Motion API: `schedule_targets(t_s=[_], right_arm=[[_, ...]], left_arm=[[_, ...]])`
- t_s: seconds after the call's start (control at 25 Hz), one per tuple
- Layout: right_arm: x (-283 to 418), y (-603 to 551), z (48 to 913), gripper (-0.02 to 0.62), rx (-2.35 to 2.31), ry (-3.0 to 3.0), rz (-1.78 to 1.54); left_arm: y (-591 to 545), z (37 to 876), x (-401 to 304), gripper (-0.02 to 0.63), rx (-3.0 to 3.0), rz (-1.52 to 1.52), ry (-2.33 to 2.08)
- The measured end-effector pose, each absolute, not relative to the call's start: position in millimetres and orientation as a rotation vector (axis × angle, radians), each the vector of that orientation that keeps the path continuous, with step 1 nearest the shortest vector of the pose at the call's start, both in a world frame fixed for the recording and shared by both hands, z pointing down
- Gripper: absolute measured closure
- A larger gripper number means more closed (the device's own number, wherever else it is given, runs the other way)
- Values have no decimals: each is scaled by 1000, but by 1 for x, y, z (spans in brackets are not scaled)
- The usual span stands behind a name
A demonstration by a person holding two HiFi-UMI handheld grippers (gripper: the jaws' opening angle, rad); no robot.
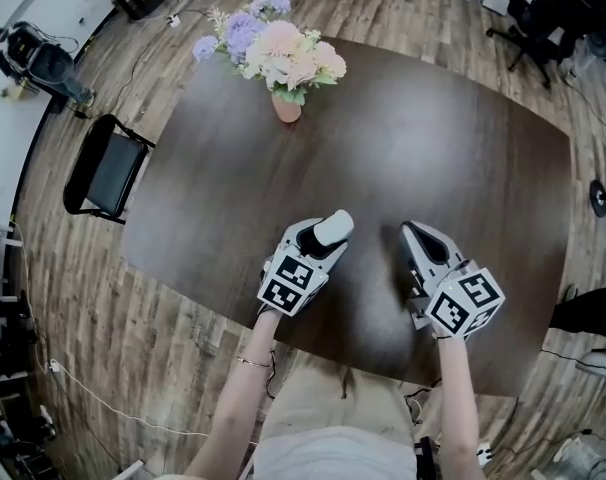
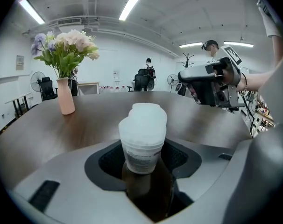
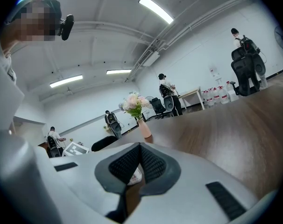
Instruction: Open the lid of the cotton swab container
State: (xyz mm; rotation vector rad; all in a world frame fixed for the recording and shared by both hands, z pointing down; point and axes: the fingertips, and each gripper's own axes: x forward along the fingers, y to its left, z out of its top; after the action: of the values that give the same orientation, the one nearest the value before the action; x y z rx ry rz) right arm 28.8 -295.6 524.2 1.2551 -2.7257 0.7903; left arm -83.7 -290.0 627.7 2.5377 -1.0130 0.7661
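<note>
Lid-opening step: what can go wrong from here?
1. The cotton swab container stands between the left gripper's wide jaws. I can't tell if the grip is firm, so a push on the lid may tip it.
2. The right gripper is shut; its closed tip may slip off the lid.

Cotton swab container (image 2: 142, 146) label print too small, perhaps blurred, to read.

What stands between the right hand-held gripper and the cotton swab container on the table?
Nothing visible. Only bare table lies between the right hand-held gripper and the cotton swab container, which stands between the open jaws of the left hand-held gripper.
</note>
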Motion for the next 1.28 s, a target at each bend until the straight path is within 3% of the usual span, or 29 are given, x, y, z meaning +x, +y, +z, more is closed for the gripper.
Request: schedule_targets(t_s=[0.44,1.28], right_arm=[[24,-294,499,574,1211,-2783,738],[-10,-230,385,555,504,-3120,482]], left_arm=[[-267,594,-73,365,2555,749,-842],[-206,456,-43,365,2755,672,-529]])
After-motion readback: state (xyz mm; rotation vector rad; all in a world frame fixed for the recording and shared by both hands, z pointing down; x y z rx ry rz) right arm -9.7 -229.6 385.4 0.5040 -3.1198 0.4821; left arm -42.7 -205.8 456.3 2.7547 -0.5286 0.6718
